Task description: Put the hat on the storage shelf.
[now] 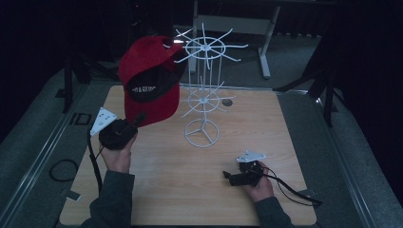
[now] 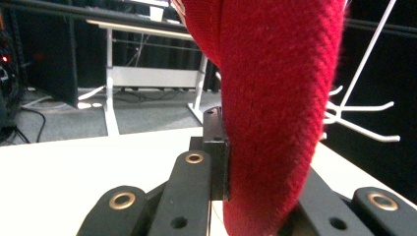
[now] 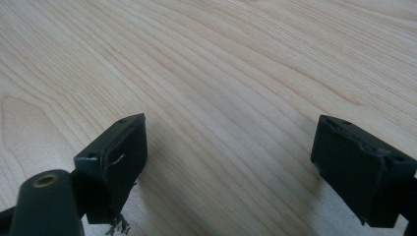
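High view: my left gripper (image 1: 139,118) holds the red cap (image 1: 151,78) up beside the white rack (image 1: 203,90), my right gripper (image 1: 228,176) rests low over the table (image 1: 180,190); left gripper view: jaws clamped on the cap's fabric; right gripper view: jaws apart over bare wood.

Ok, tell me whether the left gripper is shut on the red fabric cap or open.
Shut on it: the left gripper has its black jaws pressed against the red fabric cap, which hangs lifted beside the white wire rack.
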Tool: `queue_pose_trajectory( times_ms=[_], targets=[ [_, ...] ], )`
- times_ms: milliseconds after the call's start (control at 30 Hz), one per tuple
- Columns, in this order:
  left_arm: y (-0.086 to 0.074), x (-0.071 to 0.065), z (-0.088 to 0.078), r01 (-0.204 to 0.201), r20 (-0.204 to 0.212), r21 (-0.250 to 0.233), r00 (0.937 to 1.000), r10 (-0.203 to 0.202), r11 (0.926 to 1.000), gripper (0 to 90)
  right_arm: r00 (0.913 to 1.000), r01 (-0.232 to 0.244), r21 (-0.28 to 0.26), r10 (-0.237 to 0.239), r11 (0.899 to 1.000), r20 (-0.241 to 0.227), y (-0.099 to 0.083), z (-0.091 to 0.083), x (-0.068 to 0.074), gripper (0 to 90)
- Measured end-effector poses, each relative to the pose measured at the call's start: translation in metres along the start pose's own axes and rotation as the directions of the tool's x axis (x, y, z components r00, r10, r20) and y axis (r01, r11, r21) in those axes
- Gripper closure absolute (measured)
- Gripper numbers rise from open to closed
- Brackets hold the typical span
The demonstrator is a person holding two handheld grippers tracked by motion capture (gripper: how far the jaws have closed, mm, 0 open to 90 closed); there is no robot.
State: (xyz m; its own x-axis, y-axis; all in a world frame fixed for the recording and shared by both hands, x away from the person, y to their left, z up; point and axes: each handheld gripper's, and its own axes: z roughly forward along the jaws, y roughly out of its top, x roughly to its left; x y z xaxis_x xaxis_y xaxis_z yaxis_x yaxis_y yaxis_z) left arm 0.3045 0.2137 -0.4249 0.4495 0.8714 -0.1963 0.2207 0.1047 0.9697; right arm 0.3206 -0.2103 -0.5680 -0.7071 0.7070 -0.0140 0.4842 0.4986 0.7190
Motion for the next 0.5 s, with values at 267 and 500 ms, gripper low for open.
queue_pose_trajectory(
  times_ms=[267,500],
  targets=[
    [-0.014,-0.001,0.005,0.005,0.005,0.029,1.0000,-0.005,0.9996,84.8,1.0000,-0.003,0.000,0.003,1.000,-0.001,0.000,0.000,0.000,13.6],
    [-0.024,-0.002,0.009,0.016,0.017,0.052,0.9997,-0.016,0.9985,84.5,1.0000,0.001,-0.003,-0.001,1.000,0.000,0.000,0.000,0.000,13.6]
  ],
)
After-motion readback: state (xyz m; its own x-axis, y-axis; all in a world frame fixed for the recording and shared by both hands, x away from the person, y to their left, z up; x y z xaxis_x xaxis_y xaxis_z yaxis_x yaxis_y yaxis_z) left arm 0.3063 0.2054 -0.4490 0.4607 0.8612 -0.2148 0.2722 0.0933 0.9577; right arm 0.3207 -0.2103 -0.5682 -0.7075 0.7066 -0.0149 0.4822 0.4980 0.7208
